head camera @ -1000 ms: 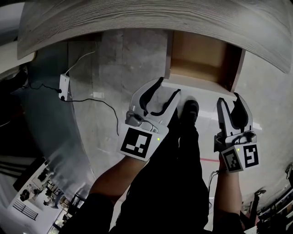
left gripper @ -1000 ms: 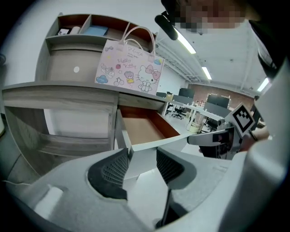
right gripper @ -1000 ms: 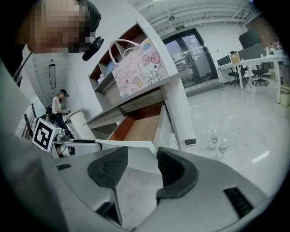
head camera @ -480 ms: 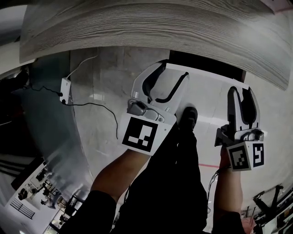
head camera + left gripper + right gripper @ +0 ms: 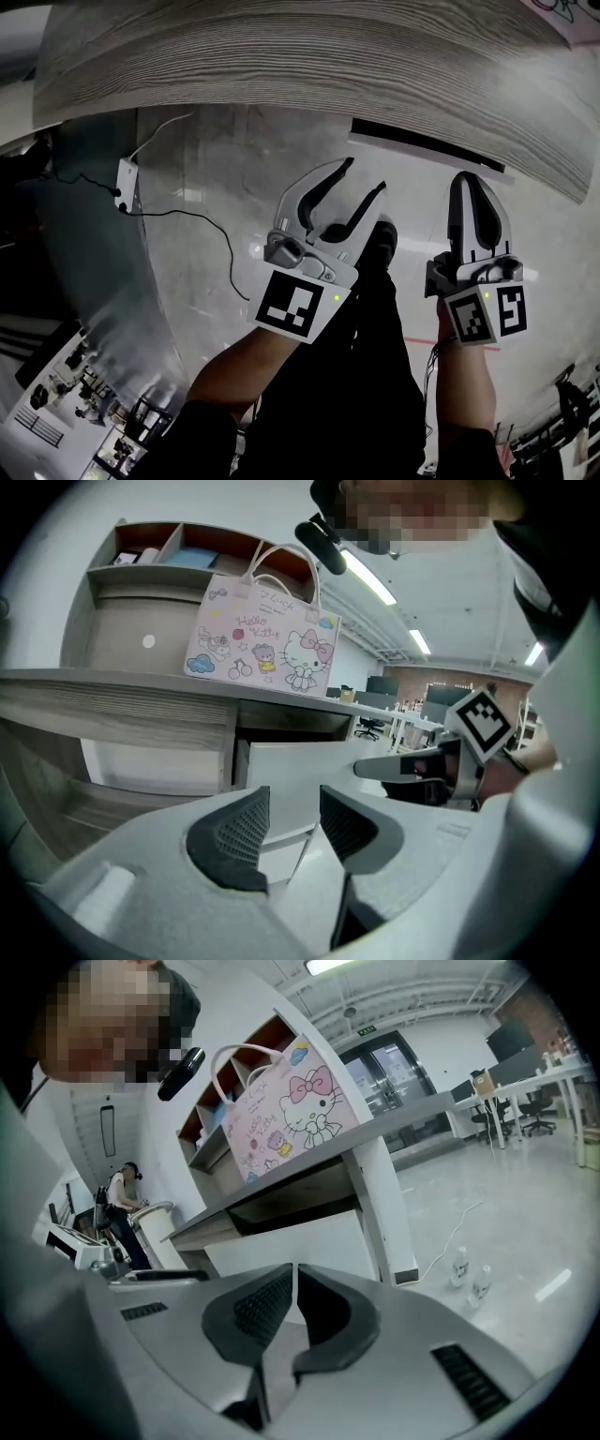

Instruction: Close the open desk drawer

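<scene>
A cartoon bag (image 5: 262,635) on the desk (image 5: 281,56) is shown only in the gripper views, above the drawer (image 5: 427,145), which is now pushed almost flush where its wooden inside was exposed earlier. A cable (image 5: 202,220) is seen on the grey floor (image 5: 234,159). The left gripper (image 5: 366,176) is held wide and empty, its jaws just slightly narrowed; the right gripper (image 5: 473,187) has just been closed on nothing.

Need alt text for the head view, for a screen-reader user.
Looking steeply down, a white desk drawer sits almost fully in under a wood-grain desk top, only a thin dark gap showing. Below it in frame, the left gripper is open, jaws just narrowed slightly, and the right gripper has just closed; neither holds anything.
</scene>
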The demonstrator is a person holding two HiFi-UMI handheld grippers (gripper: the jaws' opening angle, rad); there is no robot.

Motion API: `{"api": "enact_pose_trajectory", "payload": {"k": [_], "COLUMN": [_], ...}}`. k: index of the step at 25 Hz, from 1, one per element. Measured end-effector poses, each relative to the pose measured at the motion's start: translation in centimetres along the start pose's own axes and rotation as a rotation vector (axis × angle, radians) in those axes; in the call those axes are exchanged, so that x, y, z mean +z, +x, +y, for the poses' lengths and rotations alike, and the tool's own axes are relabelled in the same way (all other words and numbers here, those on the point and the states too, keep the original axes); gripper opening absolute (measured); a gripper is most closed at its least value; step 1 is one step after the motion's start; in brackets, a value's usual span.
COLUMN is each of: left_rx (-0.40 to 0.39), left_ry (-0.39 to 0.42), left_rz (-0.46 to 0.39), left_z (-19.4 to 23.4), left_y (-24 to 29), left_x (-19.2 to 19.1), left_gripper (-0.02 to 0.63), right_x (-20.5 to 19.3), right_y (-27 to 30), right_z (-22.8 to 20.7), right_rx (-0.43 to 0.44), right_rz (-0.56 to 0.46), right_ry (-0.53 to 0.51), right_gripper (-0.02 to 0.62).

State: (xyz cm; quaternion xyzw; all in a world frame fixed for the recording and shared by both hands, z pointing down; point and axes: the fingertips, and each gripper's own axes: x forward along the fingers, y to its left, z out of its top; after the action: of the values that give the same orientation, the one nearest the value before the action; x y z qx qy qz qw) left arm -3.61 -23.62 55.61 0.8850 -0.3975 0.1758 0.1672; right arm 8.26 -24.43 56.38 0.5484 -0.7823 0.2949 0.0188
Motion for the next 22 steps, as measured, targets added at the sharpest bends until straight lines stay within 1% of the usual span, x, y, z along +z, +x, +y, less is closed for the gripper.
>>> {"api": "enact_pose_trajectory", "payload": {"k": [2, 6, 10, 13, 17, 22], "left_rx": [-0.011, -0.020, -0.006, 0.019, 0.027, 0.039], "left_ry": [-0.004, 0.056, 0.088, 0.085, 0.075, 0.071], "left_rz": [-0.022, -0.095, -0.136, -0.155, -0.175, -0.179], "left_z": [0.1, 0.6, 1.3, 2.3, 3.0, 3.8], "left_y": [0.9, 2.9, 3.8, 4.3, 4.9, 5.8], "left_x": [0.2, 2.0, 2.9, 3.3, 3.6, 4.1], "left_gripper": [0.161, 0.104, 0.087, 0.081, 0.074, 0.064], "right_x": [-0.1, 0.3, 1.2, 1.5, 1.8, 2.5], "right_y": [0.3, 1.2, 2.0, 3.1, 3.8, 4.7], "right_z": [-0.1, -0.6, -0.8, -0.7, -0.9, -1.2], "right_rx": [-0.005, -0.032, -0.046, -0.043, -0.039, -0.029], "right_rz": [-0.006, -0.031, -0.065, -0.077, -0.085, -0.084], "right_ry": [-0.012, -0.054, -0.078, -0.076, -0.057, -0.058], "right_gripper": [0.026, 0.026, 0.026, 0.026, 0.026, 0.026]}}
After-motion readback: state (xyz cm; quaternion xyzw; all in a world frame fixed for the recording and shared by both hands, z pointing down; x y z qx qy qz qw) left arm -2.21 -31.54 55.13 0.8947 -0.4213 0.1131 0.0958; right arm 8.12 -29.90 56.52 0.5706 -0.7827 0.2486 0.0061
